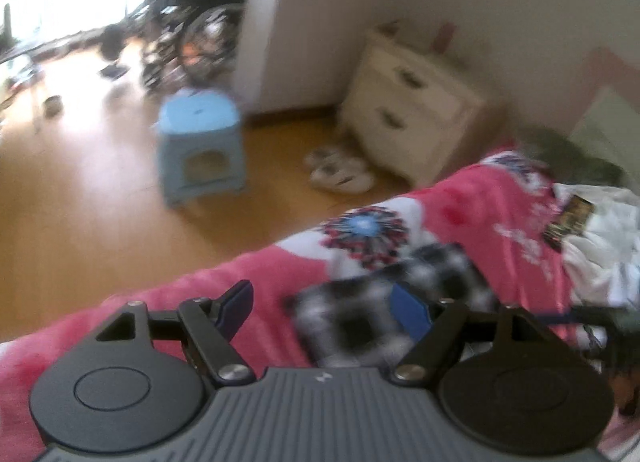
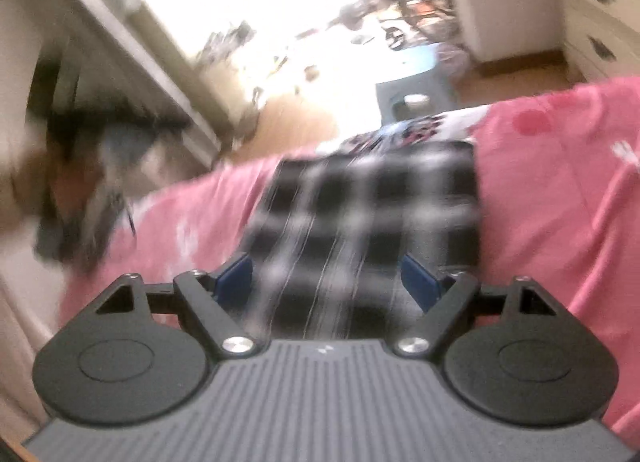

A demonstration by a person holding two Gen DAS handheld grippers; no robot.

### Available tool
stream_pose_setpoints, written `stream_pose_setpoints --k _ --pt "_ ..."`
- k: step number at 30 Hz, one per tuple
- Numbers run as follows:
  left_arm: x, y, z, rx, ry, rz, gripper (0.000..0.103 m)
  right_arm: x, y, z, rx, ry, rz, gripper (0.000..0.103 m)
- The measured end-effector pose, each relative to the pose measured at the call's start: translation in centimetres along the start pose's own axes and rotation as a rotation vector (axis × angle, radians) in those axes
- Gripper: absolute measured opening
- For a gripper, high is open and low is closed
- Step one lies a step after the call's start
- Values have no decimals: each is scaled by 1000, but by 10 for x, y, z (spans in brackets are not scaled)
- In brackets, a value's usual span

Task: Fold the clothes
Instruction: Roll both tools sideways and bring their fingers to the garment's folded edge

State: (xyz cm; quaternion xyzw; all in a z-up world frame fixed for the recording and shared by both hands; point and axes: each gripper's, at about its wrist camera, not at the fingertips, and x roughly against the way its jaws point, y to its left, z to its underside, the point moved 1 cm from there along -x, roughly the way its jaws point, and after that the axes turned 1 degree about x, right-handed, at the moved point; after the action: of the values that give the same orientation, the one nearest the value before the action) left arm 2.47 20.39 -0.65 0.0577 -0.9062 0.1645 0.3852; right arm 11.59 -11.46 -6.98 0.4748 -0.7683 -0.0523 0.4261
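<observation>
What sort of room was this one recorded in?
Most likely a bedroom at home: a bed with a pink floral bedspread, a white bedside cabinet against the wall, and slippers on the wooden floor.

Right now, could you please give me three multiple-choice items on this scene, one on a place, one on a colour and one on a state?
1. Where does the checked garment lie?
A. On the pink bedspread
B. On the floor
C. On the stool

2. What colour is the stool on the wooden floor?
A. Red
B. Light blue
C. Black

3. How do the jaws of the right gripper stand?
A. Shut tight
B. Clamped on a slipper
C. Open

Answers:
1 A, pink cloth surrounds the garment in both views.
2 B, its seat and legs are pale blue.
3 C, its blue pads stand wide apart.
</observation>
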Motion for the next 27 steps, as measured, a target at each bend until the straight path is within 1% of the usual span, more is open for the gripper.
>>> stream_pose_setpoints --k 1,2,4,6,8,10,11,12,16,18,21,24,27 --pt "-3 -3 10 -17 -5 21 76 2 -9 -2 -43 -16 -1 82" --pt "-6 -5 21 -31 0 46 72 2 -19 -4 -85 -22 1 82" --pt "-14 -10 37 -49 30 99 68 0 -37 -7 -158 -28 8 82" --pt "-20 -15 49 -83 59 138 65 -7 -52 -9 -209 -19 21 81" --pt "-24 -17 59 -95 84 189 63 -17 -61 -9 -246 -15 35 81" --pt "-31 -16 70 -66 133 241 59 -27 -66 -6 -281 -16 47 81" --pt "-34 -15 74 -49 160 259 56 -31 -68 -4 -299 -17 53 81" --pt "-37 -13 78 -31 186 278 54 -36 -69 -3 -314 -16 53 81" --pt "-44 -8 95 55 265 359 54 -47 -73 0 -340 2 55 81" --pt "-50 -4 101 84 301 361 54 -51 -73 1 -342 12 58 81" --pt "-57 1 110 113 335 338 54 -55 -75 3 -348 21 62 81" --pt "-62 7 116 158 354 330 54 -56 -77 6 -358 26 65 81" --pt "-65 13 118 197 353 326 54 -55 -77 8 -365 24 65 81"
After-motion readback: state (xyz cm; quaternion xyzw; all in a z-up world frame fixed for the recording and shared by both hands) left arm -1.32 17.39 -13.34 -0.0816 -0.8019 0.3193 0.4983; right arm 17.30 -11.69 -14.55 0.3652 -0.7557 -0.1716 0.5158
